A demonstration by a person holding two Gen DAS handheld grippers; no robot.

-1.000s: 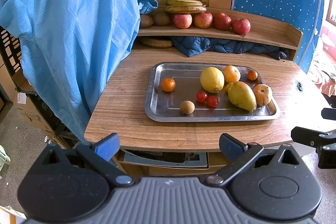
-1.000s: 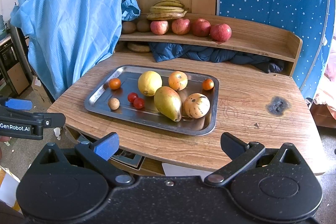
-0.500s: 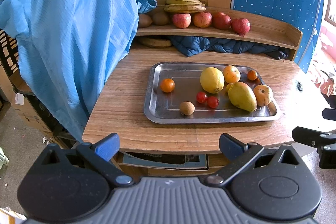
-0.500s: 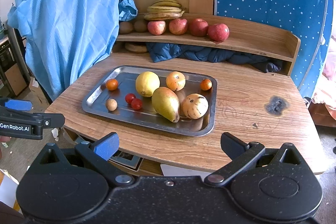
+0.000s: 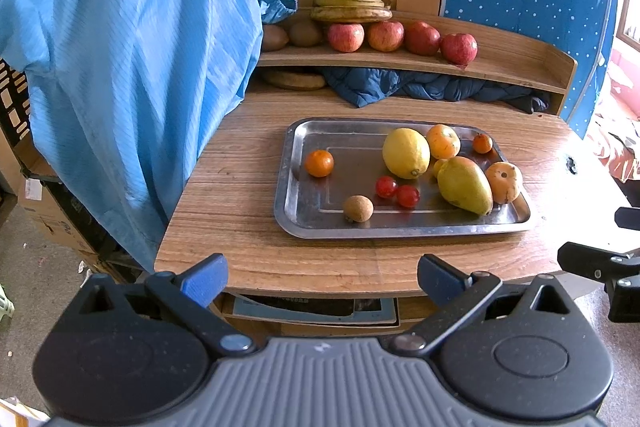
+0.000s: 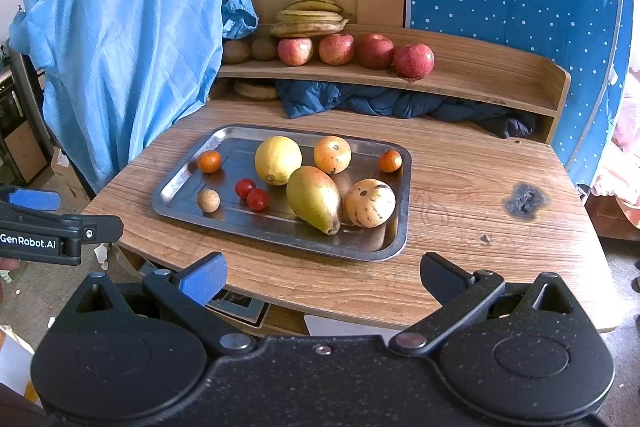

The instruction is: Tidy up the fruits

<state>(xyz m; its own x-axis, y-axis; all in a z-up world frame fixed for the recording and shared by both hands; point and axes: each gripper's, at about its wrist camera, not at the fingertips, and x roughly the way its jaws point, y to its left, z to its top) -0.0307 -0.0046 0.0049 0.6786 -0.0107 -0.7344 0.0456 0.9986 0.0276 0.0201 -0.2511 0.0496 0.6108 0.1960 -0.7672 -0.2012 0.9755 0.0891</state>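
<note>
A steel tray (image 5: 304, 223) (image 6: 396, 239) on the wooden table holds a lemon (image 5: 405, 153) (image 6: 278, 159), a pear (image 5: 464, 185) (image 6: 314, 199), a spotted round fruit (image 6: 370, 203), small oranges (image 5: 319, 163) (image 6: 209, 161), two cherry tomatoes (image 6: 251, 193) and a small brown fruit (image 5: 358, 208). Bananas (image 5: 350, 3) and red apples (image 6: 356, 53) sit on the shelf behind. My left gripper (image 5: 322, 277) hangs open before the table's front edge, nothing between its fingers. My right gripper (image 6: 324, 277) is open too, just off the front edge and right of the left one.
A light blue garment (image 5: 128, 67) hangs at the table's left side. A dark blue quilted cloth (image 6: 380, 103) lies under the shelf. There is a black burn mark (image 6: 524, 199) on the table's right part. Cardboard boxes (image 5: 52, 211) stand on the floor at left.
Both grippers have crept slightly closer to the table, so the tray looks a little nearer. Both stayed open, and none of the fruits moved.
</note>
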